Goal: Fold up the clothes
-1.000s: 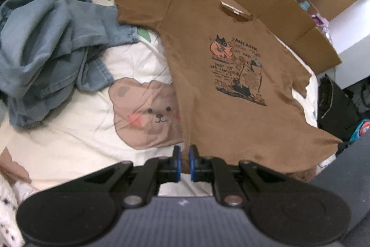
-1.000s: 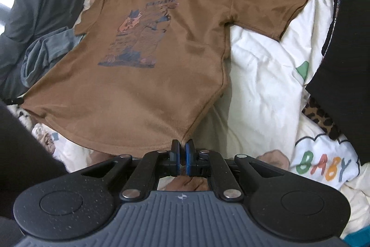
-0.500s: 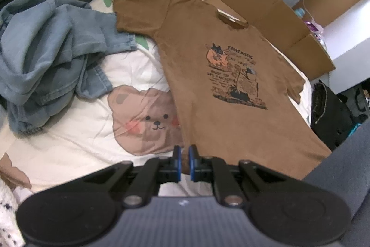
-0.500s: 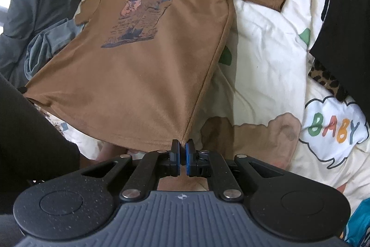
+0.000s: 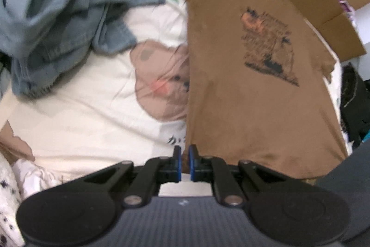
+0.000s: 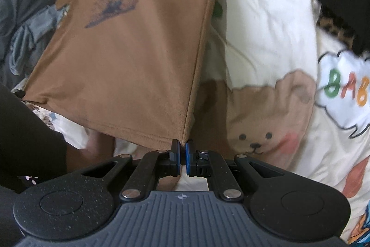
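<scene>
On bear-print bedding [image 5: 81,126]: left gripper [image 5: 184,149] pinches brown T-shirt [image 5: 249,108] hem corner; right gripper [image 6: 182,145] clamps opposite corner

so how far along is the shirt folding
Early stage. Done: the brown t-shirt is spread print-up on the bear-print bedding, with no fold in it yet. In hand: the left tongs and right tongs are each shut on a bottom hem corner. Left: every fold of the shirt, and the crumpled blue denim garment beside it is untouched.
</scene>
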`<state>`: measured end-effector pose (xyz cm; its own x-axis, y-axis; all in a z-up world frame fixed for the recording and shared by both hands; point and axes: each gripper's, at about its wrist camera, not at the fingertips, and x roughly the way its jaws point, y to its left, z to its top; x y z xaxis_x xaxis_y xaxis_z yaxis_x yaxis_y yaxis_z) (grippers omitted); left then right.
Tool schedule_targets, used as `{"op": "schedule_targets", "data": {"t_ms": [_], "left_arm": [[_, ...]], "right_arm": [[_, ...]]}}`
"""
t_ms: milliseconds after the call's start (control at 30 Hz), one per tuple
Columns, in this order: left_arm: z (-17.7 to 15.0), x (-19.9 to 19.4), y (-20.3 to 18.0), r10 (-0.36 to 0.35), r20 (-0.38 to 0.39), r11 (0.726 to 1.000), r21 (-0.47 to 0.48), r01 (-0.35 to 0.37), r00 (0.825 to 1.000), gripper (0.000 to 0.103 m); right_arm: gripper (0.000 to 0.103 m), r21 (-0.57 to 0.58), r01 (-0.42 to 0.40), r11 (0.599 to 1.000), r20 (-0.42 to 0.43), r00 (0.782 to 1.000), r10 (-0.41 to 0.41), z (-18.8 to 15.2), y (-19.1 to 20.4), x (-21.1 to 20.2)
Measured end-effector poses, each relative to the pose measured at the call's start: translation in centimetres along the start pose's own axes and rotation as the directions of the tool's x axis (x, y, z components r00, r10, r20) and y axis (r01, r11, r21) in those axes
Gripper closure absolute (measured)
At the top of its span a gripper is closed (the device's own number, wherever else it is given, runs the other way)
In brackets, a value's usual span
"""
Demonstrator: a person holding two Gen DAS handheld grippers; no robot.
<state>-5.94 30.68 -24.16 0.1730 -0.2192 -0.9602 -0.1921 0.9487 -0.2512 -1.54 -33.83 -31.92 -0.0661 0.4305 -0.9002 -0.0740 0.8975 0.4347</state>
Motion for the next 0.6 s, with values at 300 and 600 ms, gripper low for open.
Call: {"op": "schedule_targets", "data": {"t_ms": [300, 600], "left_arm": [[-0.8, 5.5, 1.6, 0.050, -0.096, 0.999, -0.013, -0.051, 0.994, 0.096], [-1.3, 8.6, 3.0, 0.096, -0.143, 0.993, -0.051, -0.104, 0.985, 0.098]], "right_arm": [[0.101, 0.045, 0.050, 0.998, -0.078, 0.996, -0.046, -0.1, -1.3, 5.6], [0.101, 0.077, 0.087, 0.993, -0.098, 0.992, -0.080, -0.3, -2.1, 8.2]]}}
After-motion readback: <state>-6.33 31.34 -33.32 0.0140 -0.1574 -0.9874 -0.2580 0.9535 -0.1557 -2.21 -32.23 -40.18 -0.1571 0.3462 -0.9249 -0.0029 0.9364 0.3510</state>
